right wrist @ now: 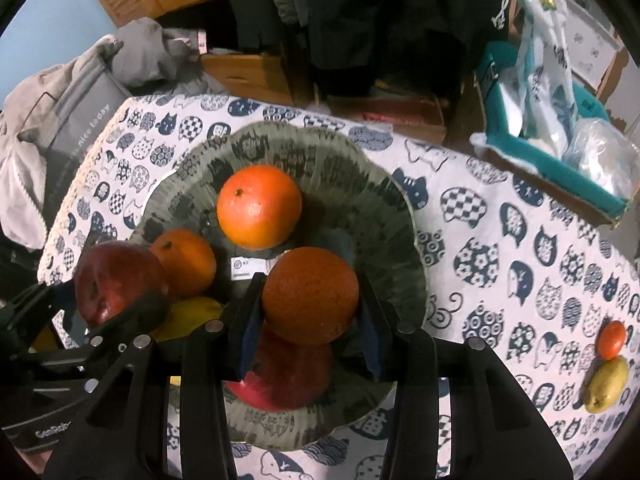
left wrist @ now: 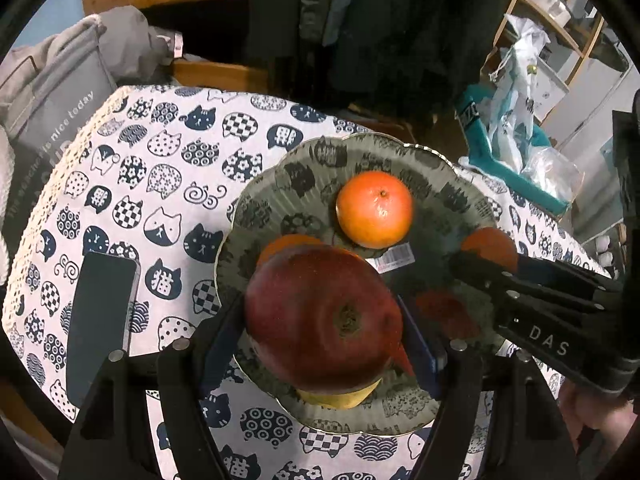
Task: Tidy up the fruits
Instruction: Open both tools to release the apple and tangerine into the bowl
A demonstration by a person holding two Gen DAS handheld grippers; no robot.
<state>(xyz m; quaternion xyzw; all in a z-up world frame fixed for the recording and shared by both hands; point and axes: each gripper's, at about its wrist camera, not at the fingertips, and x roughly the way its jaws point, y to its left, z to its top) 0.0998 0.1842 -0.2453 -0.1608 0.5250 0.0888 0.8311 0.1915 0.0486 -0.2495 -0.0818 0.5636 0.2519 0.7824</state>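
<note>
Left hand-held gripper: clamped on a red apple above the plate. Right hand-held gripper: closed on an orange over the same plate.

Three round oranges are counted over the scalloped grey-green plate: a large bright orange at the far side, a smaller orange to its left, and a dull, darker orange held between gripper fingers. A fourth, a small reddish-orange fruit, is seen off the plate on the cloth. Two dark red apples are counted: one gripped, one lying on the plate. Two yellow pear-like fruits are found: one on the plate, one on the cloth. One plate, one cat-patterned tablecloth, one dark flat phone and two black two-finger grippers are counted.
</note>
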